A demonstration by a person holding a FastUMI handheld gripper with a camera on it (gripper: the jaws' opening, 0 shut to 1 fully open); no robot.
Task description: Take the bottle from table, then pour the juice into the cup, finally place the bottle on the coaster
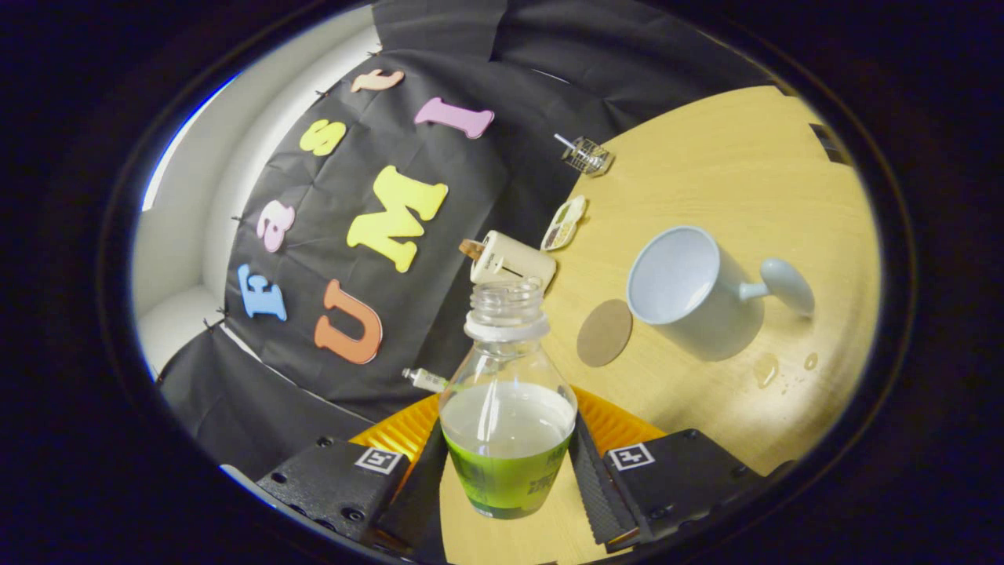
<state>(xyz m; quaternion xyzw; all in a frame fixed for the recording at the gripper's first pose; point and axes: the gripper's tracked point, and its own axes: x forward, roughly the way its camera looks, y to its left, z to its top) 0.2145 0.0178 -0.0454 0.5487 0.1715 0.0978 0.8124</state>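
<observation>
Bottle (507,408), clear plastic and uncapped, held between the two fingers of the claw (508,471), both fingers pressing on its lower body; green juice fills its lower part and the open neck points away from the claw. The whole scene appears tilted, the bench (722,173) rising to the right of the bottle. Cup (694,290), pale blue-grey with its handle on the far side from the bottle, stands on the bench beyond the claw and to its right, its mouth open toward the bottle. Coaster (605,333), a round brown disc, lies flat on the bench between bottle neck and cup, just beside the cup. A few liquid drops (766,369) lie on the bench near the cup's base. A cream cylindrical object (511,259) lies just beyond the bottle's mouth.
</observation>
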